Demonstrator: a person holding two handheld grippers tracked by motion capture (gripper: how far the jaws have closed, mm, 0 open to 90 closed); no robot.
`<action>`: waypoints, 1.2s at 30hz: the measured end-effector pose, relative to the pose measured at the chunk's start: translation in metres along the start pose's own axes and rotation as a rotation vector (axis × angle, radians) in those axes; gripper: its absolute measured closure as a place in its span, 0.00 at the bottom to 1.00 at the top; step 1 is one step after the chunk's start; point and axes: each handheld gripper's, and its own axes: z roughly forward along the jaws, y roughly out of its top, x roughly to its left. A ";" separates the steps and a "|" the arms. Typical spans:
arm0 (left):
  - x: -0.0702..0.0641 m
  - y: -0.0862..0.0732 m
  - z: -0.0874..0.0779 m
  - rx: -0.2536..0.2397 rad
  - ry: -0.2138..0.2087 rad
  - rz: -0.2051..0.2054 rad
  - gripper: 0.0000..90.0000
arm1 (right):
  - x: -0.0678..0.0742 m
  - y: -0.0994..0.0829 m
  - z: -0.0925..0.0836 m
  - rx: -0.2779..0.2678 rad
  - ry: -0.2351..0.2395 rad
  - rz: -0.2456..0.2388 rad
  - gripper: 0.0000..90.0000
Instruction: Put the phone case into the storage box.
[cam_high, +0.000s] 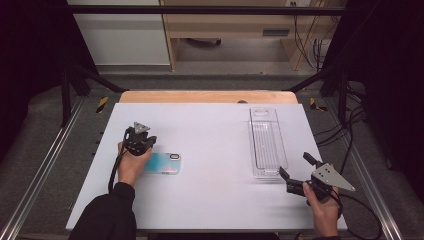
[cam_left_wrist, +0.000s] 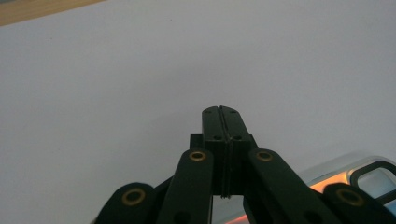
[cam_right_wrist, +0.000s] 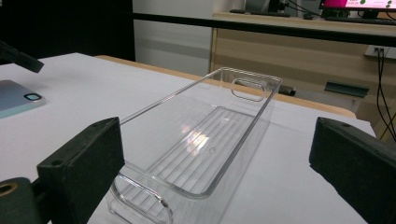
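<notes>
A pale blue phone (cam_high: 165, 163) lies flat on the white table (cam_high: 210, 125), left of centre, its camera ring toward the right. My left gripper (cam_high: 144, 146) hovers over the phone's left end, held in a hand. In the left gripper view its jaws (cam_left_wrist: 220, 112) are pressed together with nothing between them, and the phone (cam_left_wrist: 369, 175) shows just below and to the right. A clear plastic tray (cam_high: 251, 145), long and empty, lies right of centre. My right gripper (cam_high: 297, 166) stands open just short of the tray's near end (cam_right_wrist: 140, 200), the tray between its spread jaws' line of sight.
A wooden strip (cam_high: 207, 96) edges the table's far side. Metal rails (cam_high: 40, 165) run along both sides of the table, with cables on the floor at the right. The phone (cam_right_wrist: 16, 99) also appears at the left of the right gripper view.
</notes>
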 end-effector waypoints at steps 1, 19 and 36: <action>0.000 -0.001 0.001 0.007 -0.002 -0.001 1.00 | 0.000 0.000 0.000 0.002 0.000 -0.001 0.04; -0.005 -0.004 0.007 0.056 -0.024 0.016 1.00 | 0.000 0.000 0.001 0.011 -0.001 -0.011 0.04; -0.005 -0.007 0.008 0.078 -0.036 0.027 1.00 | 0.000 -0.001 0.001 0.013 -0.001 -0.014 0.04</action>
